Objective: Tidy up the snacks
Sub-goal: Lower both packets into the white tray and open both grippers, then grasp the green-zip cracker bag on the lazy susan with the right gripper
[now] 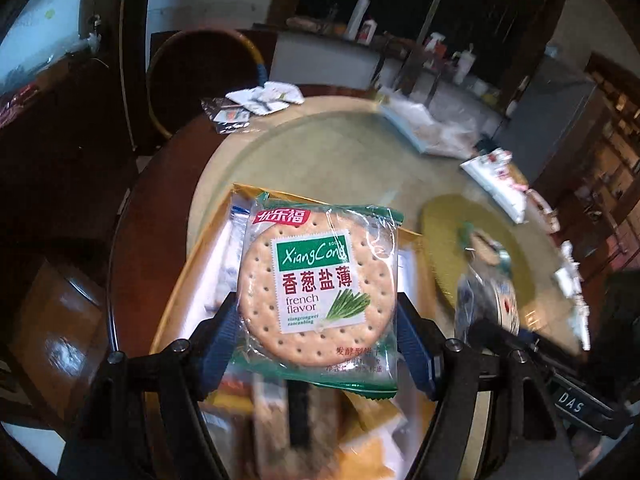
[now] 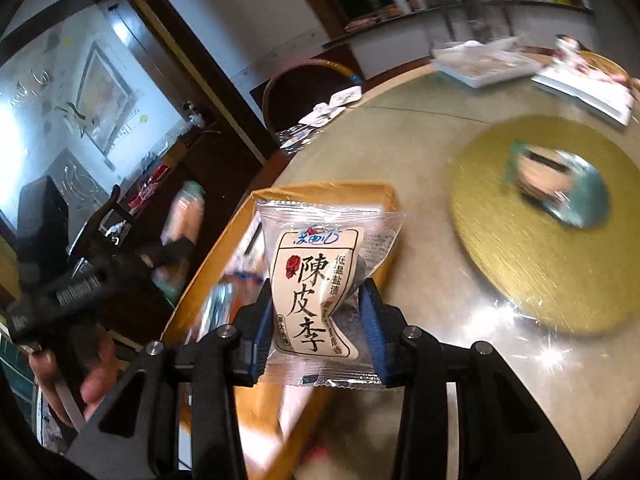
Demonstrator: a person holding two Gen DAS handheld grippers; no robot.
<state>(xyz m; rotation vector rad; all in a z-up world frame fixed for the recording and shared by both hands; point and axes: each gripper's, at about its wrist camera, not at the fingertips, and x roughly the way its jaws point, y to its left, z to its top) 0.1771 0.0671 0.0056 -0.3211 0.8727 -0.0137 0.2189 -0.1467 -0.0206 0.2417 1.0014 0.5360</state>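
The light, brittle cracker packet (image 1: 316, 292) is being clamped by its 2 side edges between the left gripper (image 1: 316, 336) fingers, while the soft, slippery plum packet (image 2: 320, 292) is being pinched mid-body between the right gripper (image 2: 318, 328) fingers, both being judged crush-prone above the yellow box (image 1: 176, 304).

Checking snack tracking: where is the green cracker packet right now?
In the left wrist view, the green cracker packet sits clamped in the left gripper, above the yellow box.
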